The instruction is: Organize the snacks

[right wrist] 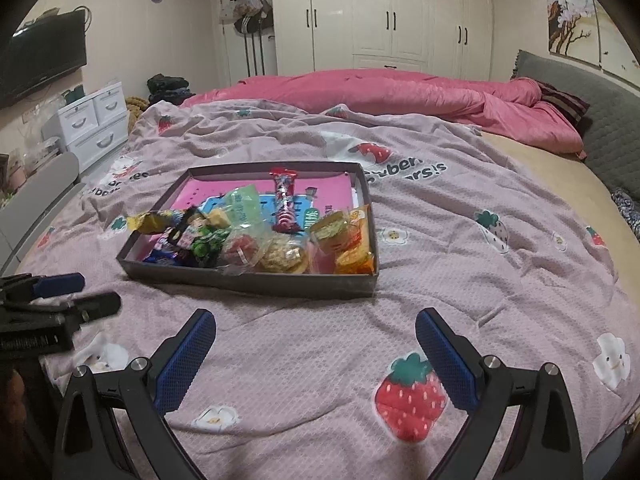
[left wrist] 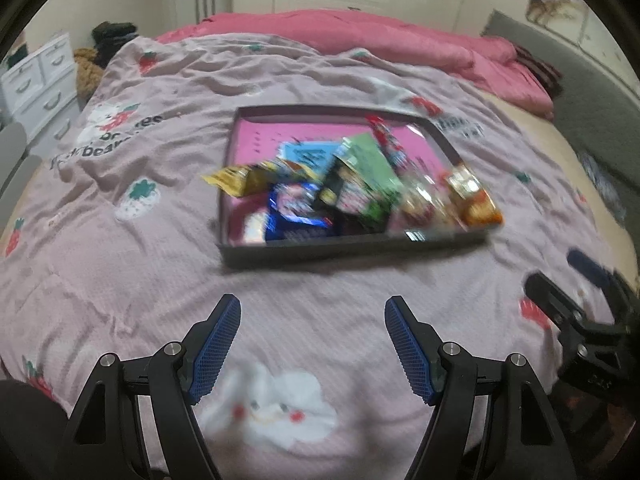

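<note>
Left gripper (left wrist: pixel 312 312): fingers spread apart, nothing between them, over the bedspread on the near side of the box.
Right gripper (right wrist: pixel 316 324): fingers spread apart, nothing held, also on the near side of the box, well short of it.
Box (right wrist: pixel 248 278): shallow dark cardboard tray with a pink floor, flat on the bedspread; its long axis runs across both views.
Snacks (right wrist: pixel 280 254): loose packets heaped in the half of the box nearest the grippers; the far half shows bare pink floor.
Red packet (right wrist: pixel 285 204): long, lying from the far wall of the box toward the near one.
Yellow packet (left wrist: pixel 236 178): sticks out over the box's left wall.
Bedspread (right wrist: pixel 460 264): pale pink, strawberry print, wrinkled.
Pink quilt (right wrist: pixel 400 92): bunched beyond the box.
Room: white wardrobe (right wrist: pixel 400 16) past the quilt.
</note>
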The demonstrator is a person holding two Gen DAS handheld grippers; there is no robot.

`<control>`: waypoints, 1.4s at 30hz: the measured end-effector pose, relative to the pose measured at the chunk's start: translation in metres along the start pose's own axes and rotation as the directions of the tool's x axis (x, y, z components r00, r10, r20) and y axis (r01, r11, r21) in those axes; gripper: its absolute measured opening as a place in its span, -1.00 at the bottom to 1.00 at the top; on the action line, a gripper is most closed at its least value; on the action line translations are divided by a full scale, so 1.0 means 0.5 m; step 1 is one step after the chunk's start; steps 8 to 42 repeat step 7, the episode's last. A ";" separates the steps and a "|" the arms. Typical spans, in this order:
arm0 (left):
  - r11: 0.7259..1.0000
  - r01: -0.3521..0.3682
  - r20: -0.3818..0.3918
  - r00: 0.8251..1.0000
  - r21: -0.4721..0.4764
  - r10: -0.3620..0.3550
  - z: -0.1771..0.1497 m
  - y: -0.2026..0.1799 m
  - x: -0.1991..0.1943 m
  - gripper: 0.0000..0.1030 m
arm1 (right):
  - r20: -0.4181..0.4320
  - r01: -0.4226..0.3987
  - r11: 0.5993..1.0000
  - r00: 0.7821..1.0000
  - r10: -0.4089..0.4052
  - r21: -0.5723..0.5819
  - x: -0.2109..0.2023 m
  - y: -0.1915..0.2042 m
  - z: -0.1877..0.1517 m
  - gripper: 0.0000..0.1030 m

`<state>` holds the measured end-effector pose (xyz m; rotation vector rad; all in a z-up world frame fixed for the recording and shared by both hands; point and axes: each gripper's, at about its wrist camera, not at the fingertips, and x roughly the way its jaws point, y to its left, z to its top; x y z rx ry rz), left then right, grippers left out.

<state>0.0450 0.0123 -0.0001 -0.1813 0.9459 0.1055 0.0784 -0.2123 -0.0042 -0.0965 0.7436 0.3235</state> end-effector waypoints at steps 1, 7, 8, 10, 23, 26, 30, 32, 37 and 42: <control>1.000 -0.010 0.014 1.000 -0.019 0.011 0.016 0.020 0.005 0.48 | 0.003 0.004 1.000 1.000 -0.004 0.004 0.004 -0.005 0.004 0.96; 0.977 -0.150 0.060 0.985 -0.150 0.160 0.135 0.214 0.054 0.60 | 0.035 0.145 0.986 0.988 -0.148 0.086 0.058 -0.138 0.094 0.97; 0.977 -0.150 0.060 0.985 -0.150 0.160 0.135 0.214 0.054 0.60 | 0.035 0.145 0.986 0.988 -0.148 0.086 0.058 -0.138 0.094 0.97; 0.977 -0.150 0.060 0.985 -0.150 0.160 0.135 0.214 0.054 0.60 | 0.035 0.145 0.986 0.988 -0.148 0.086 0.058 -0.138 0.094 0.97; 0.977 -0.150 0.060 0.985 -0.150 0.160 0.135 0.214 0.054 0.60 | 0.035 0.145 0.986 0.988 -0.148 0.086 0.058 -0.138 0.094 0.97; 0.977 -0.150 0.060 0.985 -0.150 0.160 0.135 0.214 0.054 0.60 | 0.035 0.145 0.986 0.988 -0.148 0.086 0.058 -0.138 0.094 0.97; 0.977 -0.150 0.060 0.985 -0.150 0.160 0.135 0.214 0.054 0.60 | 0.035 0.145 0.986 0.988 -0.148 0.086 0.058 -0.138 0.094 0.97; 0.977 -0.150 0.060 0.985 -0.150 0.160 0.135 0.214 0.054 0.60 | 0.035 0.145 0.986 0.988 -0.148 0.086 0.058 -0.138 0.094 0.97; 0.977 -0.150 0.060 0.985 -0.150 0.160 0.135 0.214 0.054 0.60 | 0.035 0.145 0.986 0.988 -0.148 0.086 0.058 -0.138 0.094 0.97; 0.977 -0.150 0.060 0.985 -0.150 0.160 0.135 0.214 0.054 0.60 | 0.035 0.145 0.986 0.988 -0.148 0.086 0.058 -0.138 0.094 0.97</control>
